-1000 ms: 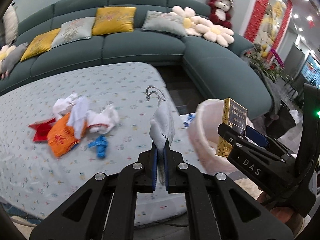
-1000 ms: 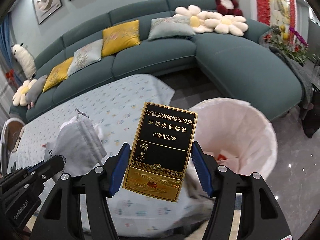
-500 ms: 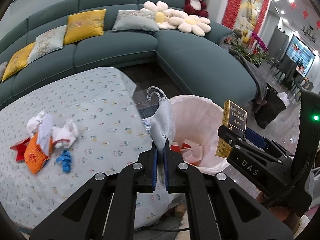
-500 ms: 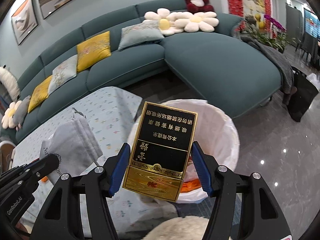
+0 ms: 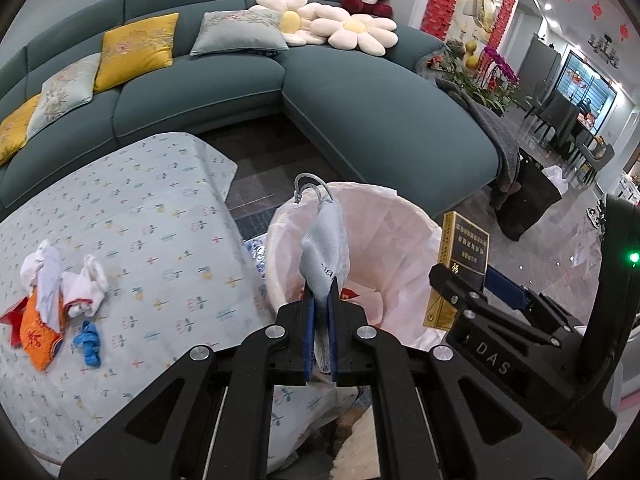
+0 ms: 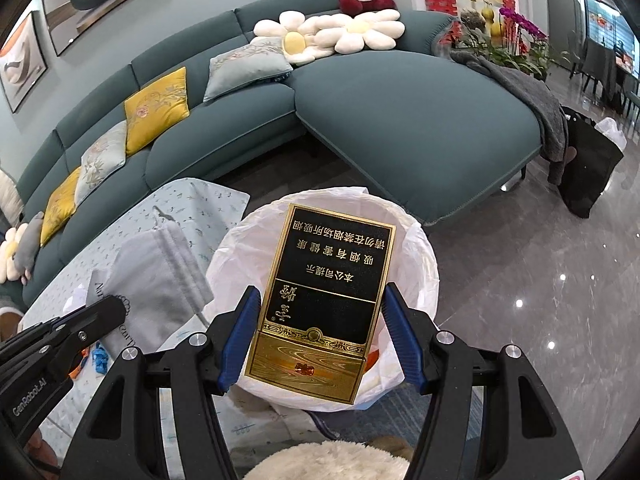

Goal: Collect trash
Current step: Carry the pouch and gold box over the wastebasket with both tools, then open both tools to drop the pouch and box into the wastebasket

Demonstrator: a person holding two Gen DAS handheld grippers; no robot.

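Note:
My left gripper [image 5: 320, 312] is shut on a small grey cloth pouch [image 5: 325, 248] with a cord loop, which stands up over the near rim of the white-lined trash bin [image 5: 404, 240]. In the right wrist view the same pouch [image 6: 156, 280] hangs left of the bin [image 6: 416, 252]. My right gripper [image 6: 318, 332] is shut on a black and gold cigarette box [image 6: 328, 292], held above the bin's opening. That box [image 5: 460, 268] shows at the bin's right side in the left wrist view. Crumpled red and white scraps lie in the bin.
A table under a pale patterned cloth [image 5: 160, 232] stands left of the bin. On it lies a heap of trash: white tissues [image 5: 68, 280], an orange wrapper [image 5: 38, 332], a blue scrap [image 5: 89, 344]. A teal sofa [image 5: 360, 96] curves behind. Glossy floor [image 6: 520, 280] spreads to the right.
Both grippers have swung right, from over the table to over the bin, each still holding its item. The trash heap has slid to the left edge of view.

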